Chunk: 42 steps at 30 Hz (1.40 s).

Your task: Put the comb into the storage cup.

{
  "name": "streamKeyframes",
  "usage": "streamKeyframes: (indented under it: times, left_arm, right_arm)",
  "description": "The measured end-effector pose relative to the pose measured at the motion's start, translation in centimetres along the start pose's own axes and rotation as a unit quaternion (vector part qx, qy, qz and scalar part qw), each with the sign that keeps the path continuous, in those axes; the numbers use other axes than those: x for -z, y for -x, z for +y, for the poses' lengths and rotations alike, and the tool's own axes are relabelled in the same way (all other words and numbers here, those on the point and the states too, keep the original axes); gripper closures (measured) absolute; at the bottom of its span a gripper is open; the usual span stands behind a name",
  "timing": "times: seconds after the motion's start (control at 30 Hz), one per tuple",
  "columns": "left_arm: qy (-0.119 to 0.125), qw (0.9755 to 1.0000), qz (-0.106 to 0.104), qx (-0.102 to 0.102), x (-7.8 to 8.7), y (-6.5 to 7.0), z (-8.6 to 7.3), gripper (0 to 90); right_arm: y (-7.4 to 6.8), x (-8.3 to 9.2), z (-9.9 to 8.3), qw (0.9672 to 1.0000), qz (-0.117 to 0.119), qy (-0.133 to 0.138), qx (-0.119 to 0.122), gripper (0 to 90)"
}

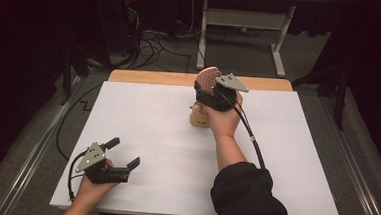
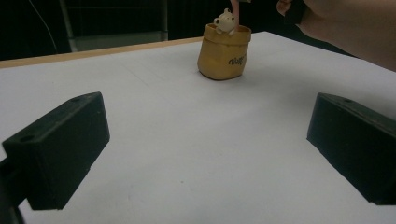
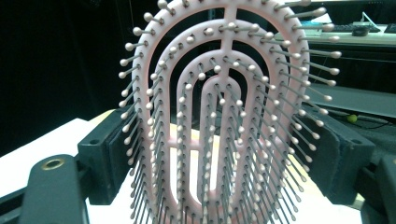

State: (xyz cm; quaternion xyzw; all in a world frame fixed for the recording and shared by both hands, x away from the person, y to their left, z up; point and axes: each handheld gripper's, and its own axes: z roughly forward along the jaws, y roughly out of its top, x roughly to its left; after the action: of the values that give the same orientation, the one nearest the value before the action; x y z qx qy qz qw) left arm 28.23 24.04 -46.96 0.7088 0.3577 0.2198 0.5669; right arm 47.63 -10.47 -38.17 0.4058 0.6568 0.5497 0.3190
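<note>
Landmark: yellow-brown holder (image 2: 224,52), a small sack-shaped pot with dark lettering on its side, upright on the white table cover (image 1: 166,136), toward the far edge and near the middle of its width.
Figure: 1 small cream bear figure (image 2: 225,20) at the rim of the holder, facing the left gripper view.
Hairbrush: 1 pink vented hairbrush (image 3: 224,116) with grey ball-tipped bristles; head upright, directly above the holder; a pink shaft runs down from it into the holder's mouth behind the bear figure.
Right gripper: right gripper (image 1: 210,88) sits just above the holder, on its far side, jaws pointing up and away; the 2 black pads flank the brush head and appear clamped on its bristled sides, grasping the hairbrush.
Right hand: hand (image 1: 223,117) wrapped round the gripper body, just right of the holder; dark sleeve trails back toward the near table edge.
Left gripper: left gripper (image 1: 123,153) rests well apart from the holder, near the front-left corner of the cover; 2 jaws spread wide, released, nothing between them, aimed toward the holder.
Table: pale wooden edge (image 1: 150,77) visible just beyond the holder, past the cover.
</note>
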Motion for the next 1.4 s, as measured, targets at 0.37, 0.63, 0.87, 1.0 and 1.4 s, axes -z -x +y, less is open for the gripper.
streamKeyframes:
  times: [0.37,0.63,0.87,1.0,1.4]
  left_arm:
    - [-0.001,1.0000,-0.001,-0.002,0.0,0.0,0.0,0.0]
    - [0.001,1.0000,-0.001,0.001,0.0,0.0,0.0,0.0]
    - [0.002,1.0000,-0.002,0.002,0.1,0.0,0.0,0.0]
    - [0.003,1.0000,-0.001,0.002,0.2,-0.1,0.0,0.0]
    - [0.000,1.0000,0.002,0.001,0.3,0.0,-0.2,0.0]
  right_arm:
    - [0.1,0.1,-0.1,1.0000,0.000,0.006,-0.005,19.8]
    - [0.6,0.0,-0.1,0.9999,0.000,0.002,-0.015,19.6]
    - [1.5,0.0,0.0,0.9993,0.001,-0.002,-0.038,19.5]
    - [2.1,0.0,0.1,0.9986,0.002,-0.005,-0.053,19.3]
    - [2.4,-0.1,0.0,0.9983,-0.002,-0.005,-0.059,18.8]
